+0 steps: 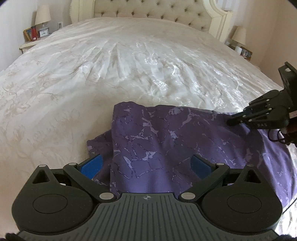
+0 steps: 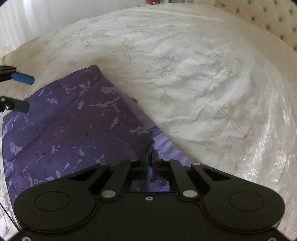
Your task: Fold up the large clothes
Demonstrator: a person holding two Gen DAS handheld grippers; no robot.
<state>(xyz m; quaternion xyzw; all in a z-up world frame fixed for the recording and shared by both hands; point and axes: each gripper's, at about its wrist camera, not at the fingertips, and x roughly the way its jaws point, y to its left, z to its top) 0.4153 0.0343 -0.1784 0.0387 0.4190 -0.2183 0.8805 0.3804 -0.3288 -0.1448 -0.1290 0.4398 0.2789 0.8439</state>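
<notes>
A purple garment (image 1: 167,140) with a pale marbled pattern lies partly folded on the near part of a white bedspread (image 1: 111,64). My left gripper (image 1: 146,163) is open, its blue-padded fingers (image 1: 91,164) spread just above the garment's near left edge. My right gripper (image 1: 232,120) shows at the right of the left wrist view, fingers together on the garment's right side. In the right wrist view the garment (image 2: 65,129) fills the lower left and the right gripper (image 2: 151,155) is shut on a fold of its edge. The left gripper's fingers (image 2: 22,77) show at the far left.
The bedspread (image 2: 204,83) stretches wide beyond the garment. A tufted headboard (image 1: 148,11) stands at the far end. Nightstands flank it: the left one holds a lamp (image 1: 42,16), a clock and a red item; the right one holds a lamp (image 1: 239,35) and small items.
</notes>
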